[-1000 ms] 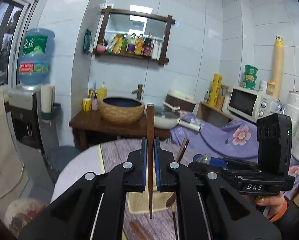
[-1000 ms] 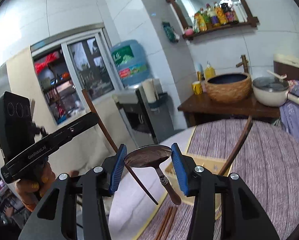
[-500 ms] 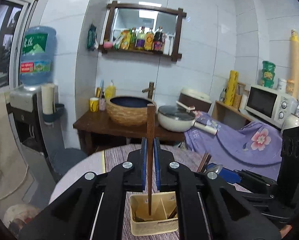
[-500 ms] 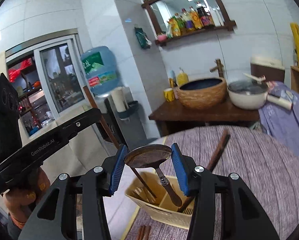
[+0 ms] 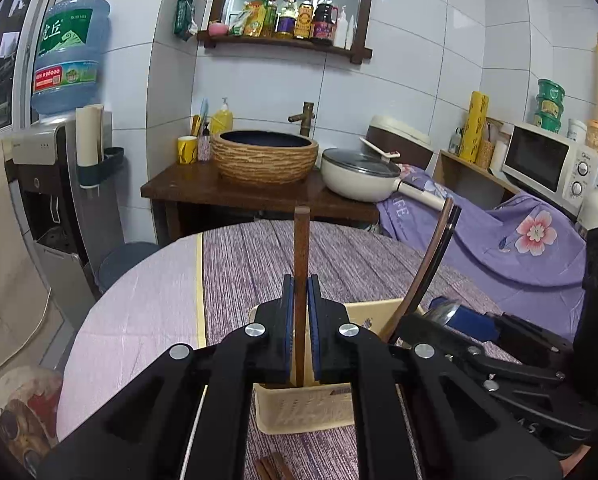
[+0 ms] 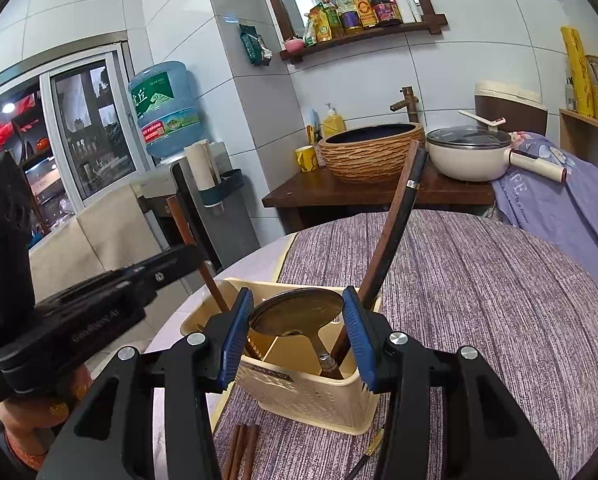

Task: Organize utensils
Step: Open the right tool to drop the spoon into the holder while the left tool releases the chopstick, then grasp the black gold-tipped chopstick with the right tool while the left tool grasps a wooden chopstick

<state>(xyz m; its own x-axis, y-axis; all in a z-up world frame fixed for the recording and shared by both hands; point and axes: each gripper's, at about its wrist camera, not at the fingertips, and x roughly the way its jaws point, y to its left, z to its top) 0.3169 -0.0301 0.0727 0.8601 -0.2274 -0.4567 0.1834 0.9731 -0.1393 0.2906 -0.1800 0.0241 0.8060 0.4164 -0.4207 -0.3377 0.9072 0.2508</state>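
Cream basket, brown chopstick, purple-striped tablecloth.

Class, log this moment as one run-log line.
left gripper: shut on chopstick | right gripper: shut on spoon | both over caddy

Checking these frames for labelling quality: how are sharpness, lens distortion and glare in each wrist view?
Left wrist view: the chopstick in the left gripper is sharp; fisheye bends the wall tiles; dark corner vignetting. Right wrist view: the spoon bowl is crisp with a dull sheen, no blown glare; the window frame curves.
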